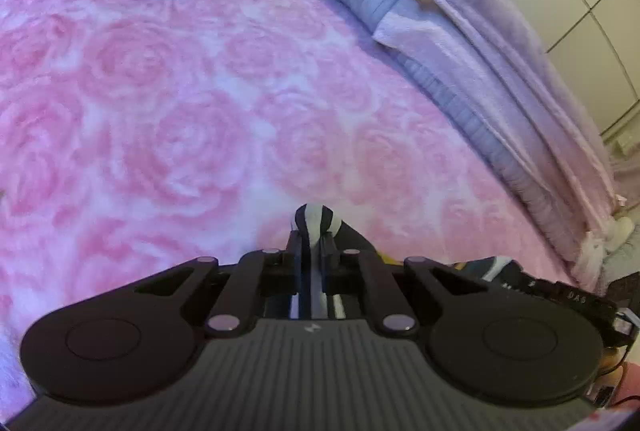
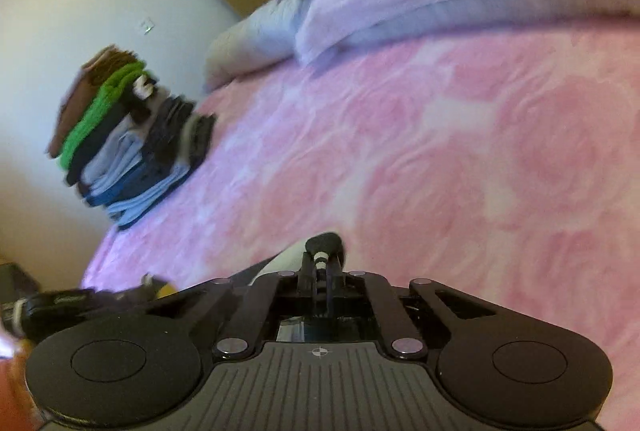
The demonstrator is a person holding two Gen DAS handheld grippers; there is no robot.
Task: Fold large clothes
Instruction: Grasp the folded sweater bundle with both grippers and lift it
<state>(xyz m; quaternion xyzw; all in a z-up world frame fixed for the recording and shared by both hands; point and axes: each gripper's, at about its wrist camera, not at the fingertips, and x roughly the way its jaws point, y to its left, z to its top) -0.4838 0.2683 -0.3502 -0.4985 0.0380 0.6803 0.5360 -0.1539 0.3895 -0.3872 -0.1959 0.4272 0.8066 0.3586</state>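
Both tongs, left [image 1: 313, 231] and right [image 2: 323, 251], clamped on striped garment [image 1: 316, 217]; rest hidden below.

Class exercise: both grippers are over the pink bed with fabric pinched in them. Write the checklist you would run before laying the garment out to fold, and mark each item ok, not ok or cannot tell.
1. Left gripper shut on the striped garment: ok, dark and white fabric is pinched between its fingers.
2. Right gripper shut on the garment: ok, a dark bunch with a white strip sits in its tips.
3. Bare pink blanket ahead for laying out: ok.
4. Stack of folded clothes out of the way: ok, it stands at the far corner.
5. Garment hangs flat, untwisted: cannot tell, most of it is hidden below the grippers.
6. Which edge is held: cannot tell.
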